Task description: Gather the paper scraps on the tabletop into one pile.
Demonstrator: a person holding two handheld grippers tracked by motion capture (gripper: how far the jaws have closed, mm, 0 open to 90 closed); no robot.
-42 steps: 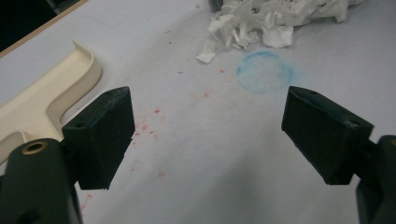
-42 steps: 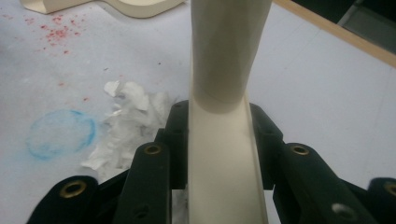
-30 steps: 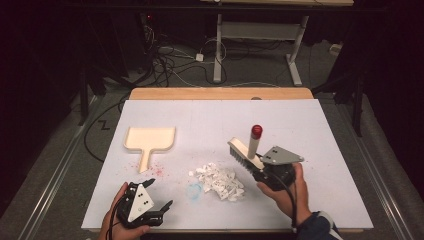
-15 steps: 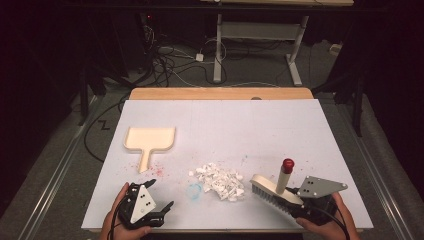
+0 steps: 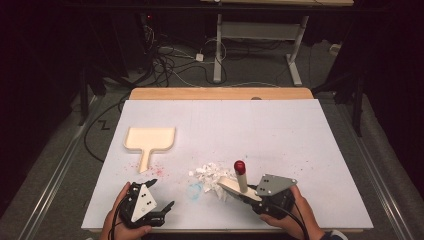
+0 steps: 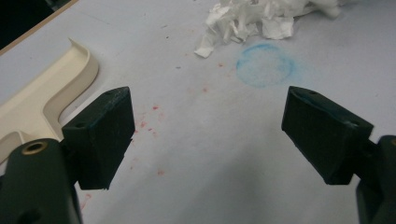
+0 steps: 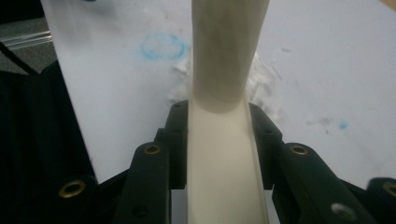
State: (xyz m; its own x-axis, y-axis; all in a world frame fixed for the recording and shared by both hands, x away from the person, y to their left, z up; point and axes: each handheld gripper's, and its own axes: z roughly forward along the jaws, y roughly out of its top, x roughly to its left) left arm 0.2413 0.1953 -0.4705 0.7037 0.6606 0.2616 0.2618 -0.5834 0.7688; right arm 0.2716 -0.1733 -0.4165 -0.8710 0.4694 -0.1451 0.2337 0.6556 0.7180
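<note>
A cream hand brush [image 5: 231, 186] with a red-tipped handle [image 5: 239, 166] is held in my right gripper [image 5: 248, 194], whose jaws are shut on the brush's body [image 7: 223, 154]. The brush head rests at the near right edge of a pile of white paper scraps [image 5: 209, 175] on the white table. A cream dustpan [image 5: 149, 139] lies flat to the left, handle toward me. My left gripper [image 5: 161, 194] sits at the near left edge, open, with nothing between its jaws [image 6: 205, 135]; the dustpan [image 6: 46, 93] is to its left and the scraps [image 6: 252, 18] ahead.
A blue chalky ring [image 6: 265, 65] and red specks [image 5: 159, 169] mark the white tabletop [image 5: 280, 130]. A wooden strip [image 5: 220, 93] runs along the far edge. Beyond it are cables and desk legs on the floor [image 5: 220, 55].
My right gripper carried the brush from behind the pile's right side toward me and rightward, then back left to the pile's near right edge. The left gripper stayed put.
</note>
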